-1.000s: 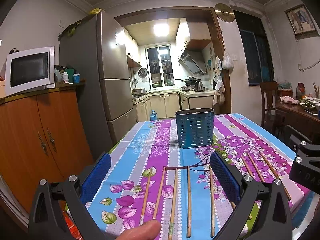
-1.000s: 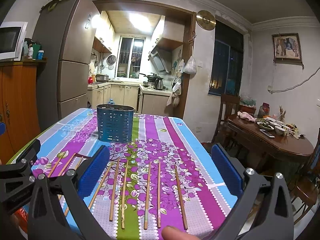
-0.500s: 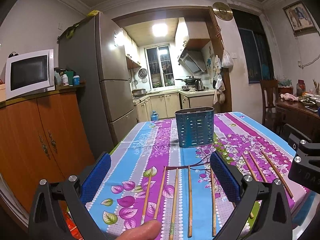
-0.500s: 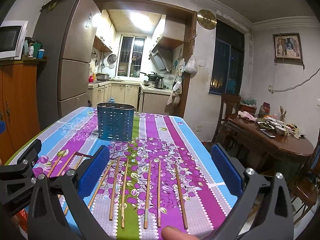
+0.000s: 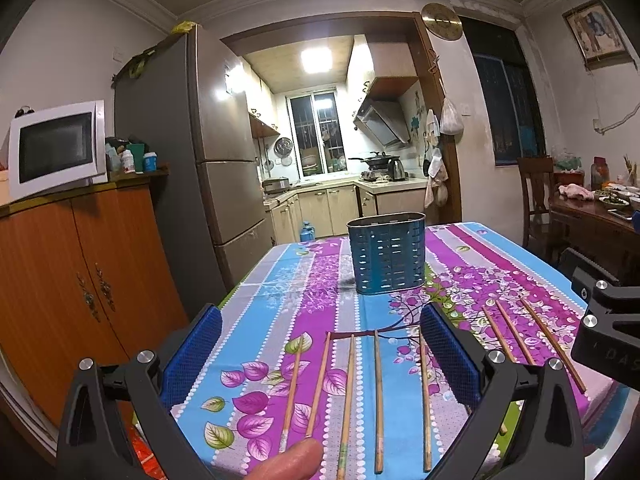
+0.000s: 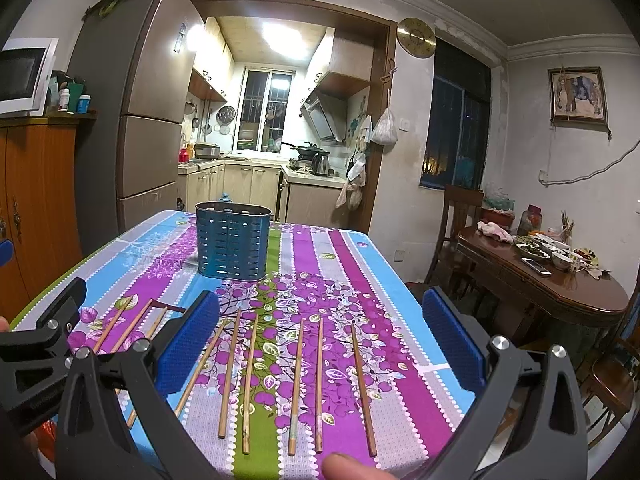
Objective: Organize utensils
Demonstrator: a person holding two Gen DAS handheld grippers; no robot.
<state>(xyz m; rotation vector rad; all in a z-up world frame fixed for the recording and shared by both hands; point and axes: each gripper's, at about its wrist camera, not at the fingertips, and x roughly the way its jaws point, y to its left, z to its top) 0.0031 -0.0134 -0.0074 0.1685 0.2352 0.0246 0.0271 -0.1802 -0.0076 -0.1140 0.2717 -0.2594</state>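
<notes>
Left gripper [image 5: 320, 354] and right gripper [image 6: 320, 338] fingers wide, empty, above chopsticks [image 6: 296, 384] on table [image 6: 352, 264]; blue holder [image 6: 233, 246] beyond.

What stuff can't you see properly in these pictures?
- Inside of the blue slotted metal utensil holder: both views sit too low.
- Wooden chopsticks behind the right claw: partly covered by its blue pad.
- Left claw in the right view: cut off by the edge.
</notes>
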